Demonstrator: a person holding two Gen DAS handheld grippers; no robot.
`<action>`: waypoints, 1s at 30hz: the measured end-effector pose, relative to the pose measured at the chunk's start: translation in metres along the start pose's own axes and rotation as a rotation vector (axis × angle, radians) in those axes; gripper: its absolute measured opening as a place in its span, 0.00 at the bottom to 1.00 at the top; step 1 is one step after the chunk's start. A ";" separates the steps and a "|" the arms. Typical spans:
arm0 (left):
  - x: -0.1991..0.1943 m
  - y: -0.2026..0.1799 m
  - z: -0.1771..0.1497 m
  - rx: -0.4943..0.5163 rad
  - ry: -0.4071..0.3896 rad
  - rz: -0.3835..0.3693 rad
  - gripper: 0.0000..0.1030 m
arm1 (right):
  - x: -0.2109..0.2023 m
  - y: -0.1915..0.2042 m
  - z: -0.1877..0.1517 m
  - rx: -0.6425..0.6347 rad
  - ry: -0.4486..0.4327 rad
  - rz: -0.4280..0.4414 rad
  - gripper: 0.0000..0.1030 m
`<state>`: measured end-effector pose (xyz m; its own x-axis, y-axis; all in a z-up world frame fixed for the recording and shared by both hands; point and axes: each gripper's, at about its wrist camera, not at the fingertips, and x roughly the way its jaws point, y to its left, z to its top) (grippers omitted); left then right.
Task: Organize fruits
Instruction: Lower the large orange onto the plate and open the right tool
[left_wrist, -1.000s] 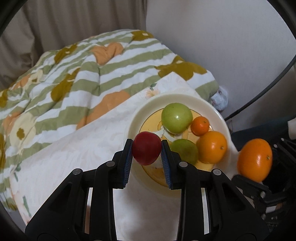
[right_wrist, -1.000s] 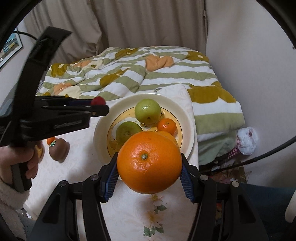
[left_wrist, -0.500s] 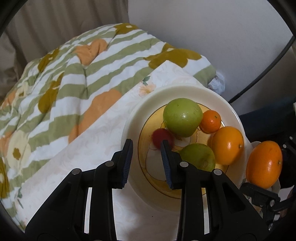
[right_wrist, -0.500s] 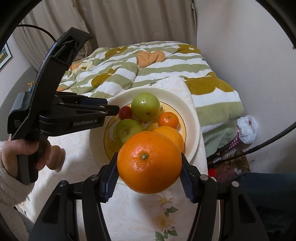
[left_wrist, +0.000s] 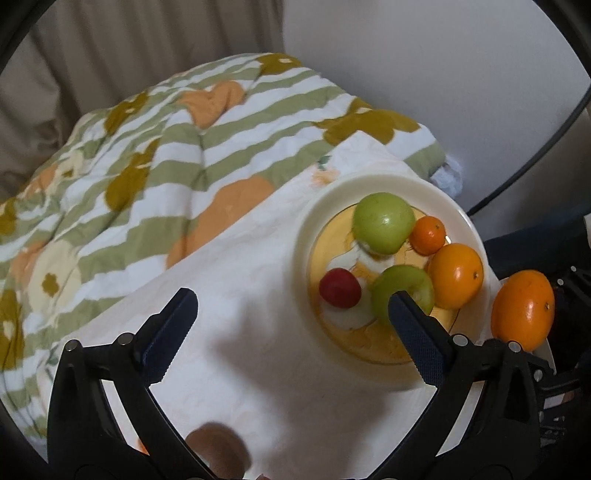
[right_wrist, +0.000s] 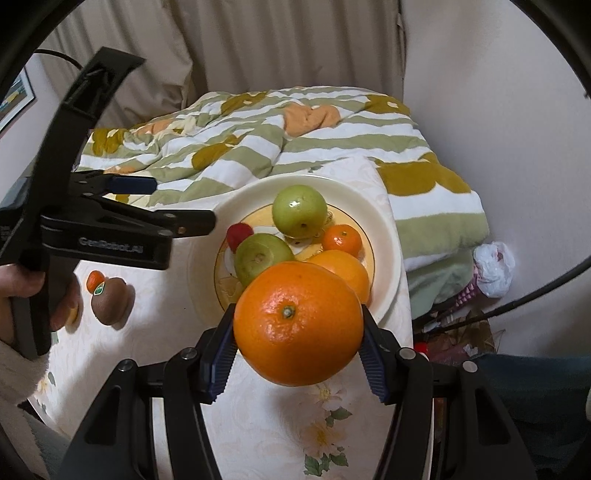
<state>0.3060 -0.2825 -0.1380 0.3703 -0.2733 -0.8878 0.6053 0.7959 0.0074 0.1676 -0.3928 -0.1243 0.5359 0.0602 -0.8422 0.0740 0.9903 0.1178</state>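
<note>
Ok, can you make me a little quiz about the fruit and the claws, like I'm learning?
1. True or false: the left claw is squeezing a fruit.
2. Which fruit does the right claw hold? A) green apple B) big orange C) kiwi
3. Fill in: the small red fruit lies on the ____.

Key
1. False. Its jaws are wide apart with nothing between them.
2. B. The big orange sits clamped between the pads, in front of the plate.
3. Plate. It rests beside a green apple, and the kiwi is off on the tablecloth.
</note>
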 end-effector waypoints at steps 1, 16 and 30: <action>-0.005 0.003 -0.002 -0.010 -0.001 0.021 1.00 | 0.000 0.001 0.000 -0.008 -0.001 0.003 0.54; -0.059 0.036 -0.057 -0.178 -0.047 0.142 1.00 | 0.029 0.032 -0.003 -0.216 -0.020 0.015 0.54; -0.095 0.039 -0.110 -0.325 -0.072 0.200 1.00 | 0.013 0.027 -0.007 -0.218 -0.120 0.019 0.96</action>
<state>0.2171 -0.1657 -0.1041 0.5140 -0.1232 -0.8489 0.2657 0.9638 0.0210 0.1713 -0.3644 -0.1359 0.6322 0.0770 -0.7710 -0.1136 0.9935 0.0060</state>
